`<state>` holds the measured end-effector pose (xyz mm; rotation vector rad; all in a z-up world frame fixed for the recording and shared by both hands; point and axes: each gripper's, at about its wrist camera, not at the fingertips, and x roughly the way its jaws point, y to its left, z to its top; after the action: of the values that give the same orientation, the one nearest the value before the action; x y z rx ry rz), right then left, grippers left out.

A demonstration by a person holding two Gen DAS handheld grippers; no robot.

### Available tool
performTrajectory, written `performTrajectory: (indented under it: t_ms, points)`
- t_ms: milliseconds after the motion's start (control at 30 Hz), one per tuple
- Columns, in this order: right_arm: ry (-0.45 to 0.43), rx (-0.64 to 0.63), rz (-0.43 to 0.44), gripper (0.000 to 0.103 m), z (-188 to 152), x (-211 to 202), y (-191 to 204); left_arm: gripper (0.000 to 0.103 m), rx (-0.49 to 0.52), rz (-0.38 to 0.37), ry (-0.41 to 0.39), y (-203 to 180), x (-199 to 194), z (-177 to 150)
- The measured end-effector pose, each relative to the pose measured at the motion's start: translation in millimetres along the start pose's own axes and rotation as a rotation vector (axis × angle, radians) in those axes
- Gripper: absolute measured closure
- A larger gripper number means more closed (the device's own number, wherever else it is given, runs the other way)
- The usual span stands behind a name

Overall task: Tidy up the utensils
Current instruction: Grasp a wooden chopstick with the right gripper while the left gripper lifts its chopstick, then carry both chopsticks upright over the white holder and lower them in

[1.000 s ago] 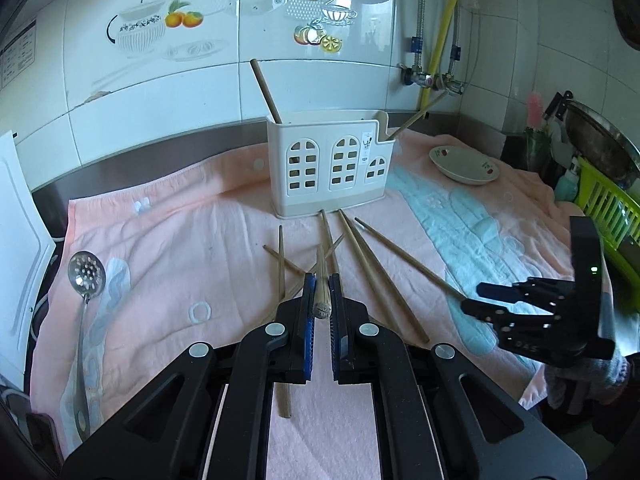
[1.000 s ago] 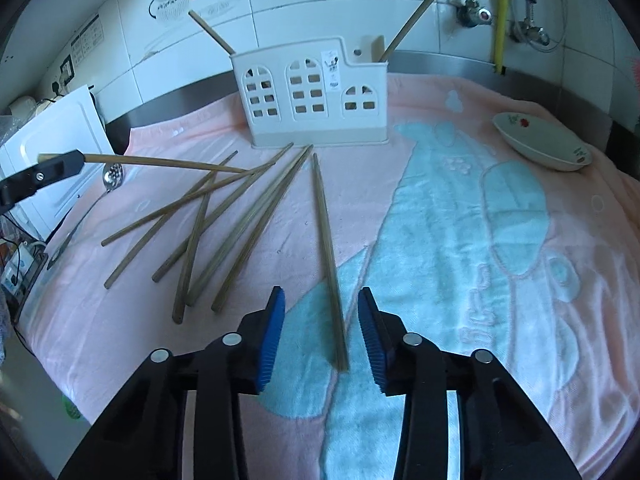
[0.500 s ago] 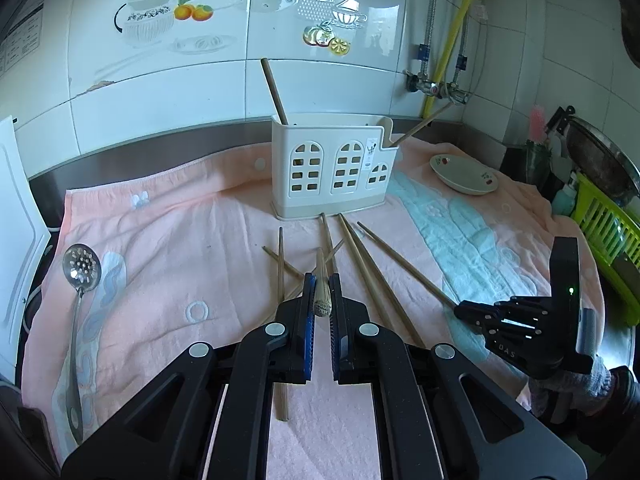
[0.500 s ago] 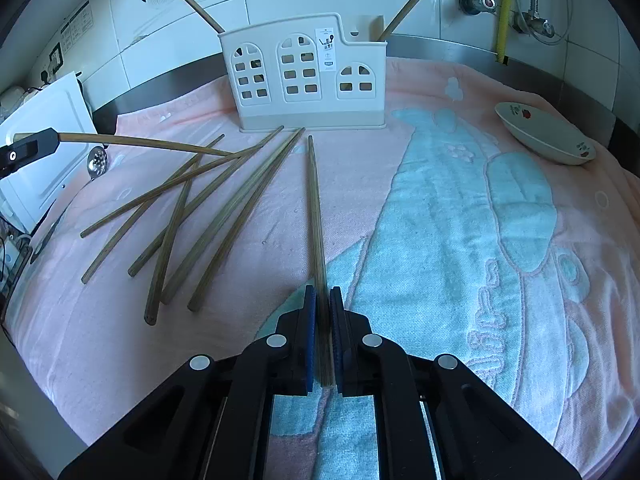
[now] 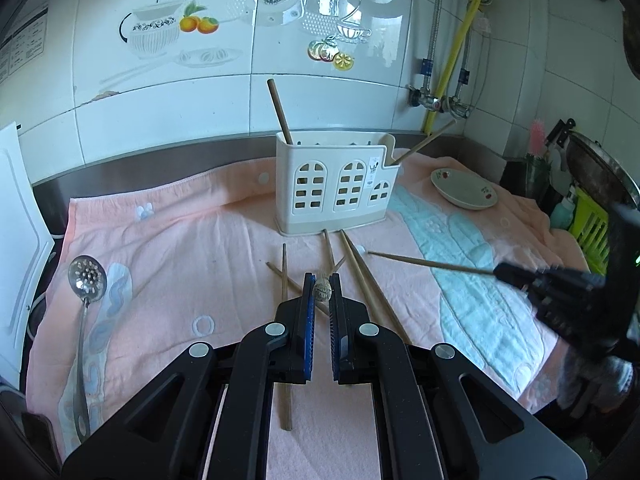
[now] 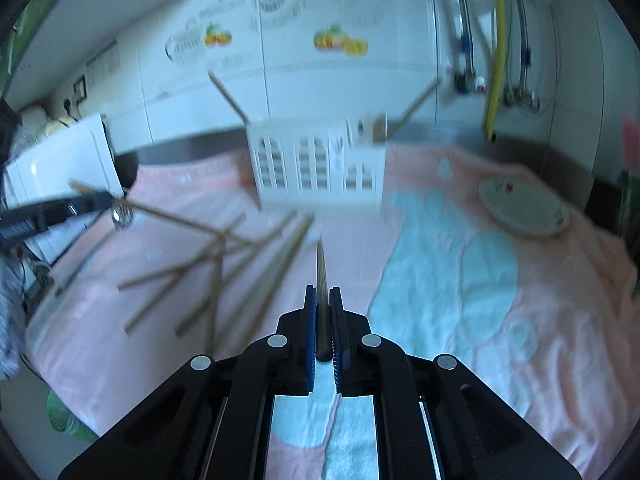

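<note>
Two chopsticks are in hand: my left tool [image 5: 321,292] pinches one chopstick [image 5: 322,290] end-on, my right tool [image 6: 322,320] grips another [image 6: 320,276] pointing ahead. I judge the carrying step is under way; next, each tip must drop into the white utensil holder [image 5: 336,192] straight ahead. Loose chopsticks [image 5: 366,276] lie just beyond my fingers on the towel-covered tabletop [image 5: 168,248]; open room lies above them, with the tiled wall [image 5: 200,96] close behind the holder.

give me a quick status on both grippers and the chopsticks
Left gripper shut on a chopstick. Right gripper shut on another chopstick, lifted. Holder ahead, two sticks in it; loose chopsticks on towel. Path clear.
</note>
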<state>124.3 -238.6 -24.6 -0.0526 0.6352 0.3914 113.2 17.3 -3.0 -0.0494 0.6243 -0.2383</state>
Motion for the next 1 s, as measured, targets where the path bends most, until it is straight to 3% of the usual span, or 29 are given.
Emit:
performTrajectory:
  t_ms: [167, 367, 1000]
  points:
    - [-0.063, -0.022, 0.021, 0.097, 32, -14, 4, 0.098, 0.006, -0.001, -0.002, -1, 2, 9]
    - [-0.074, -0.022, 0.047, 0.097, 58, -8, 0, 0.098, 0.017, -0.01, -0.005, -2, 4, 21]
    - [-0.011, -0.086, 0.074, 0.097, 155, -3, -14, 0.098, 0.078, -0.022, -0.054, -11, 1, 92]
